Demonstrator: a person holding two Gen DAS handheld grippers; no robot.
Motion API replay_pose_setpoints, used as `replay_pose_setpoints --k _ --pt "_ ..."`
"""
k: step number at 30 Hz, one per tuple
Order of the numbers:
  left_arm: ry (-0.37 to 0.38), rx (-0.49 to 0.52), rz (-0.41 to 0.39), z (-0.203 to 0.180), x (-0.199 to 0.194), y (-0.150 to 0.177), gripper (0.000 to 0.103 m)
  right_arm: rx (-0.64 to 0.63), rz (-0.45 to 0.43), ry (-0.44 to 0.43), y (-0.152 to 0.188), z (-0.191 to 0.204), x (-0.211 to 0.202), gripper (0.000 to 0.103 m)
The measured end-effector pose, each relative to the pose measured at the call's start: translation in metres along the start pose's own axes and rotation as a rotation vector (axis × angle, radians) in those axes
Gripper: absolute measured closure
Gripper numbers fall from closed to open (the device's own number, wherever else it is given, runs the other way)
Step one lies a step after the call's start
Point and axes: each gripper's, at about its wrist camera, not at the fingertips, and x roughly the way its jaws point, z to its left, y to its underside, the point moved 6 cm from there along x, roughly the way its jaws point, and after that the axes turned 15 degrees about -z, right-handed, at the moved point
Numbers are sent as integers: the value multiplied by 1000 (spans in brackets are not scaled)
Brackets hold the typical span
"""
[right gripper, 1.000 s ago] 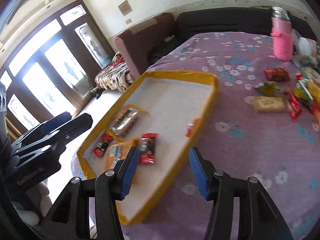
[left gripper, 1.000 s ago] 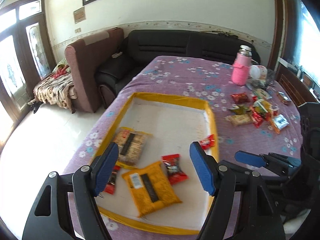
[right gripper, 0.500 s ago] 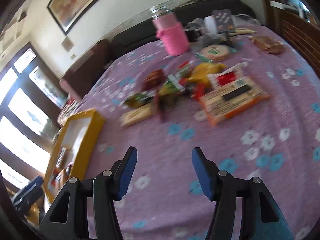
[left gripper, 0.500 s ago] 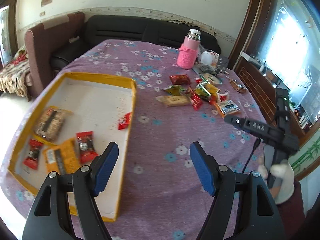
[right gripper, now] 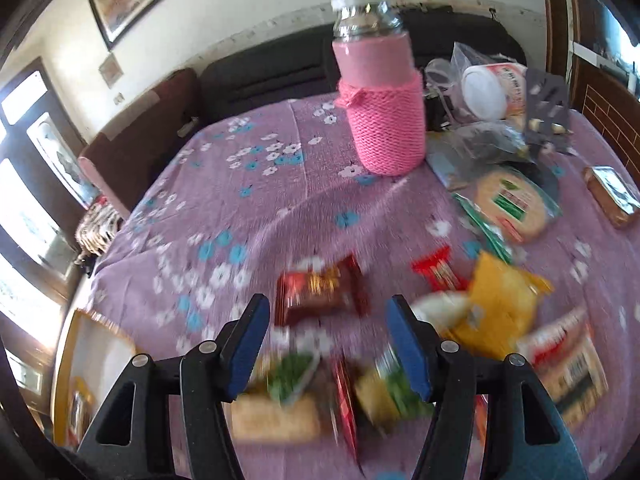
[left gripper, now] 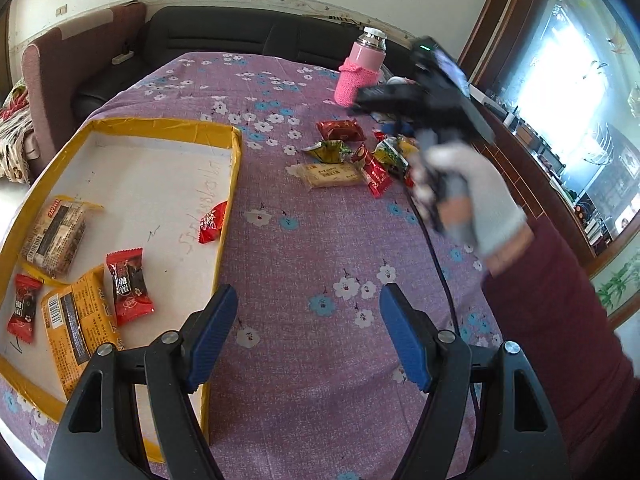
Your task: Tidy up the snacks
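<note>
Right claw (right gripper: 326,344) empty, jaws just widening over blurred snack pile (right gripper: 320,292), left claw (left gripper: 308,340) agape, labels unreadable.

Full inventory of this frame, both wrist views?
Tray: one, yellow rim, left on the purple cloth.
Snacks in tray: six, red, orange and tan.
Loose snacks: a pile, mixed colours, right of tray.
Bottle: one, pink knit sleeve, behind the pile.
Sofa: one, black, beyond table.
Left claw: open, empty, over cloth.
Right claw: open, jaws just widening, empty, above pile.
Gloved hand: one, holding right claw.
</note>
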Motion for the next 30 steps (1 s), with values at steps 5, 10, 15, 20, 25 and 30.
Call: replay_pose_setpoints --k 5,10,15,20,25,30 --pt "16 3 22 5 5 6 29 -60 79 89 -6 17 54 41" --pt "11 -21 9 19 6 2 29 -203 161 107 23 35 47 45" --pt "17 -58 -3 28 2 -1 29 -276 270 8 76 29 -17 46" --pt "29 -60 -13 25 -4 2 29 -180 348 -138 115 -12 -93 48" --pt "64 -57 19 9 0 6 28 -46 94 -96 94 -79 -155 34" --pt "85 -25 53 -15 3 19 28 4 96 -177 115 -76 -161 34"
